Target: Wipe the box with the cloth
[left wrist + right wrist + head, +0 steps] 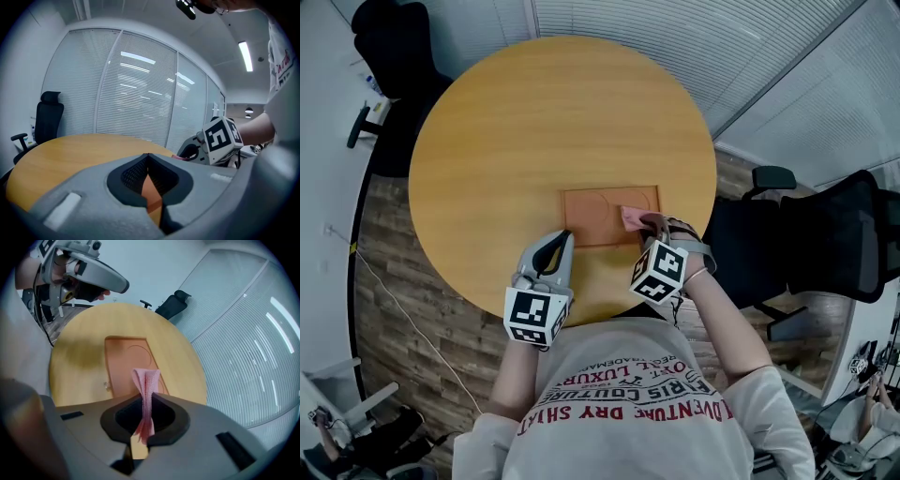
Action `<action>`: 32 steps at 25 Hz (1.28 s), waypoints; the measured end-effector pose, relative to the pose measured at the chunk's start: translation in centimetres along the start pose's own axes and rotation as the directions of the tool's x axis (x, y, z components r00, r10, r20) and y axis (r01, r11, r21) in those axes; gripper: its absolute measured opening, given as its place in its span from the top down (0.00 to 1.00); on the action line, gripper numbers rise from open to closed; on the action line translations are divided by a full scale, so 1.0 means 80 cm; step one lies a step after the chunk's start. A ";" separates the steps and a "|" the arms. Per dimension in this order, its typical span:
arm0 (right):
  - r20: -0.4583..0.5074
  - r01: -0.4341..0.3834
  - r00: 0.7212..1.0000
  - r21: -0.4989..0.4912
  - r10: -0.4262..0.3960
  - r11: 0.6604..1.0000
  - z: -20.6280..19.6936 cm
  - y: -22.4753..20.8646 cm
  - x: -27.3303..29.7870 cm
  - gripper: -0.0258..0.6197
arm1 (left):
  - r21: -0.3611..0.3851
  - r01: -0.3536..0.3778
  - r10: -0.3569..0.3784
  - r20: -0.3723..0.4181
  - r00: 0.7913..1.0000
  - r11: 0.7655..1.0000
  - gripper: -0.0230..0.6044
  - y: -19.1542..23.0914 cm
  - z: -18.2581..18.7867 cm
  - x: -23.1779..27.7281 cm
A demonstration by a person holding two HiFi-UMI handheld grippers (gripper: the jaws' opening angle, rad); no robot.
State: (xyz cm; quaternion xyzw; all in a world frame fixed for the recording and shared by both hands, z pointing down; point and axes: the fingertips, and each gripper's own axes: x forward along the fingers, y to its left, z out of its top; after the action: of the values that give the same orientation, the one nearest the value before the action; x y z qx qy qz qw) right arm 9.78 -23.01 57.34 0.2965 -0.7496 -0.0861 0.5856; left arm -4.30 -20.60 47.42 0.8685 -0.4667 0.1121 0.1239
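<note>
While right gripper (651, 225) pinches pink cloth (632, 218) on orange box (598, 214), left gripper (566, 234) clenched empty (tip at box corner)

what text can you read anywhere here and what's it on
"RIS COUTURE": red print on the shirt, upside down in the head view, partly cut off.
"DRY SHI": another line on the shirt; its other lines are too blurred to read.
Left gripper and right gripper: square markers only, no words.
Box, cloth: none.
</note>
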 end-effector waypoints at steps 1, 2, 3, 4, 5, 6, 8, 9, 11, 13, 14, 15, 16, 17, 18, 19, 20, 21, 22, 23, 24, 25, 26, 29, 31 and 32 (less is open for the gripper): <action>0.001 0.023 1.000 -0.008 -0.023 1.000 -0.002 -0.012 0.004 0.91 | -0.003 -0.008 0.008 0.000 1.000 1.000 0.95 0.000 0.001 0.001; -0.001 0.039 0.999 -0.017 -0.039 0.999 -0.004 -0.022 0.009 0.91 | -0.005 -0.016 0.016 -0.001 1.000 1.000 0.95 0.000 0.003 0.002; -0.006 0.049 0.999 -0.027 -0.049 0.998 -0.007 -0.031 0.015 0.91 | -0.006 -0.023 0.023 -0.002 1.000 1.000 0.95 -0.001 0.003 0.002; -0.010 0.056 0.998 -0.035 -0.056 0.998 -0.010 -0.038 0.021 0.91 | -0.007 -0.030 0.030 -0.003 1.000 1.000 0.95 -0.001 0.004 0.002; -0.012 0.061 0.998 -0.041 -0.061 0.997 -0.012 -0.044 0.027 0.91 | -0.008 -0.038 0.038 -0.005 0.999 0.999 0.95 -0.002 0.004 0.002; -0.014 0.064 0.998 -0.046 -0.065 0.997 -0.014 -0.050 0.032 0.91 | -0.008 -0.048 0.048 -0.008 0.999 0.999 0.95 0.000 0.004 0.001; -0.019 0.065 0.998 -0.063 -0.066 0.996 -0.018 -0.056 0.043 0.91 | -0.015 -0.073 0.073 -0.014 0.997 0.997 0.95 0.004 0.005 0.000; -0.023 0.061 0.998 -0.075 -0.063 0.995 -0.019 -0.057 0.048 0.91 | -0.021 -0.084 0.084 -0.015 0.996 0.996 0.95 0.006 0.005 -0.002; -0.029 0.045 0.998 -0.101 -0.048 0.994 -0.021 -0.058 0.058 0.91 | -0.029 -0.099 0.099 -0.019 0.995 0.995 0.95 0.007 0.006 -0.005; -0.032 0.033 0.999 -0.117 -0.037 0.993 -0.021 -0.058 0.069 0.91 | -0.029 -0.114 0.113 -0.029 0.993 0.993 0.95 0.010 0.003 -0.007; -0.033 0.031 0.999 -0.121 -0.035 0.992 -0.021 -0.059 0.074 0.91 | -0.031 -0.122 0.121 -0.034 0.992 0.992 0.95 0.013 0.001 -0.007; -0.035 0.028 0.999 -0.123 -0.032 0.992 -0.020 -0.059 0.078 0.91 | -0.035 -0.130 0.129 -0.038 0.991 0.991 0.95 0.015 -0.001 -0.008; -0.038 0.021 0.999 -0.123 -0.026 0.992 -0.019 -0.058 0.082 0.91 | -0.041 -0.138 0.136 -0.040 0.990 0.990 0.95 0.018 -0.002 -0.009; -0.043 0.011 0.999 -0.123 -0.016 0.992 -0.019 -0.056 0.086 0.91 | -0.046 -0.144 0.142 -0.043 0.989 0.989 0.95 0.021 -0.004 -0.010; -0.049 -0.001 0.999 -0.123 -0.005 0.992 -0.020 -0.053 0.089 0.91 | -0.049 -0.148 0.146 -0.047 0.988 0.988 0.95 0.023 -0.006 -0.010; -0.056 -0.012 0.998 -0.124 0.005 0.992 -0.021 -0.050 0.092 0.91 | -0.050 -0.151 0.149 -0.052 0.988 0.987 0.95 0.025 -0.008 -0.011; -0.062 -0.020 0.998 -0.127 0.012 0.992 -0.022 -0.048 0.095 0.91 | -0.051 -0.153 0.150 -0.055 0.987 0.987 0.95 0.027 -0.010 -0.010; -0.068 -0.024 0.998 -0.130 0.015 0.991 -0.024 -0.046 0.097 0.91 | -0.051 -0.153 0.150 -0.058 0.987 0.987 0.95 0.028 -0.011 -0.010; -0.073 -0.026 0.997 -0.133 0.016 0.991 -0.025 -0.043 0.098 0.91 | -0.051 -0.153 0.150 -0.059 0.987 0.987 0.95 0.028 -0.011 -0.010; -0.076 -0.025 0.997 -0.135 0.014 0.990 -0.026 -0.041 0.099 0.91 | -0.050 -0.153 0.150 -0.059 0.987 0.987 0.95 0.028 -0.011 -0.011; -0.077 -0.022 0.997 -0.136 0.012 0.990 -0.027 -0.040 0.099 0.91 | -0.047 -0.151 0.149 -0.059 0.987 0.987 0.95 0.027 -0.012 -0.011; -0.076 -0.020 0.997 -0.133 0.010 0.991 -0.026 -0.039 0.098 0.91 | -0.043 -0.150 0.147 -0.058 0.987 0.988 0.95 0.026 -0.012 -0.012; -0.077 -0.021 0.997 -0.127 0.012 0.992 -0.026 -0.039 0.097 0.91 | -0.039 -0.148 0.146 -0.059 0.988 0.988 0.95 0.024 -0.012 -0.012; -0.080 -0.037 0.996 -0.105 0.029 0.994 -0.027 -0.036 0.095 0.91 | -0.028 -0.143 0.141 -0.060 0.988 0.989 0.95 0.021 -0.010 -0.011; -0.084 -0.048 0.996 -0.094 0.040 0.994 -0.029 -0.033 0.093 0.91 | -0.024 -0.137 0.135 -0.063 0.989 0.990 0.95 0.017 -0.009 -0.011; -0.085 -0.051 0.995 -0.090 0.043 0.995 -0.031 -0.031 0.092 0.91 | -0.022 -0.133 0.131 -0.065 0.989 0.991 0.95 0.015 -0.009 -0.010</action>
State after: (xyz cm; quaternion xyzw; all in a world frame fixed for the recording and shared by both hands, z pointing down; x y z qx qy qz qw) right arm 11.89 -28.50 63.00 0.2547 -0.7266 -0.0942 0.6311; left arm -5.83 -20.37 47.98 0.8300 -0.5204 0.1414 0.1422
